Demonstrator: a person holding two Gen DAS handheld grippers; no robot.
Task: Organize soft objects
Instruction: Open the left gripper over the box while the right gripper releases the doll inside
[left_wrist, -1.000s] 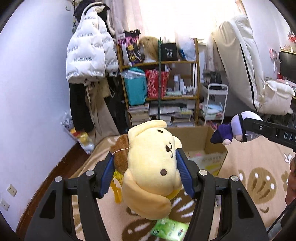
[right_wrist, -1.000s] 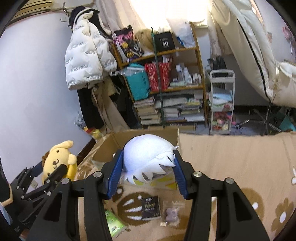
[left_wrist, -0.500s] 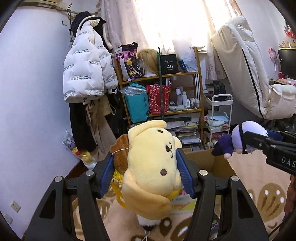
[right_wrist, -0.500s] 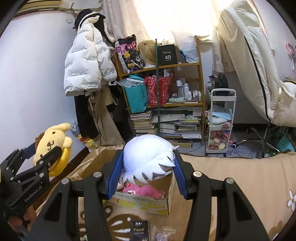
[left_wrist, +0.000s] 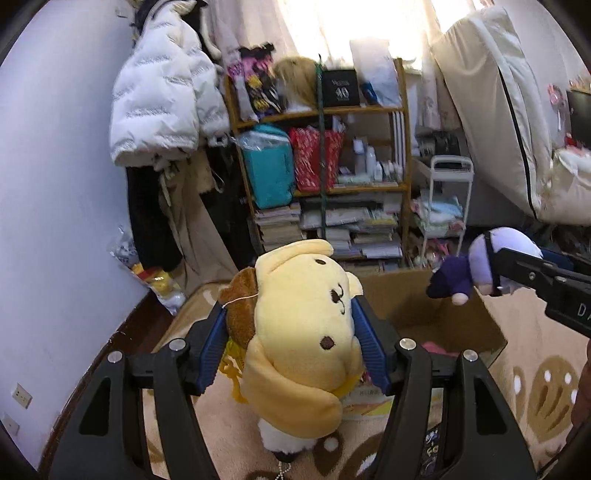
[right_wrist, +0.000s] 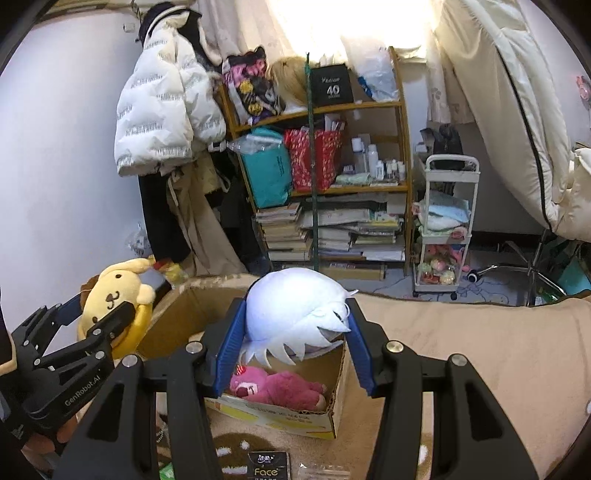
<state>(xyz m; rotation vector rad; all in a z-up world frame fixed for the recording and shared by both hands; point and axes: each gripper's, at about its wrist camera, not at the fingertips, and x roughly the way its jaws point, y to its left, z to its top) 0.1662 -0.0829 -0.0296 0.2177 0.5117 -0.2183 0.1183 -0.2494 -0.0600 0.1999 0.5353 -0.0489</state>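
My left gripper (left_wrist: 291, 350) is shut on a yellow dog plush (left_wrist: 303, 332) with a brown beret, held in the air just left of an open cardboard box (left_wrist: 461, 314). My right gripper (right_wrist: 291, 343) is shut on a white-haired doll plush (right_wrist: 295, 314), held above the box (right_wrist: 177, 317). A pink bear plush (right_wrist: 277, 387) lies inside the box. The right wrist view shows the left gripper with the yellow plush (right_wrist: 114, 299) at the box's left side. The left wrist view shows the white-haired doll (left_wrist: 484, 262) over the box's far right corner.
The box stands on a beige rug (right_wrist: 461, 369) with brown patterns. A black packet (right_wrist: 267, 467) and a clear bag (right_wrist: 325, 472) lie on the rug in front. A cluttered shelf (right_wrist: 325, 184), a white cart (right_wrist: 443, 229) and hanging coats (right_wrist: 162, 110) stand behind.
Both grippers have come down and closer to the box, each still holding its plush. The pink bear inside the box shows more fully in the right wrist view.
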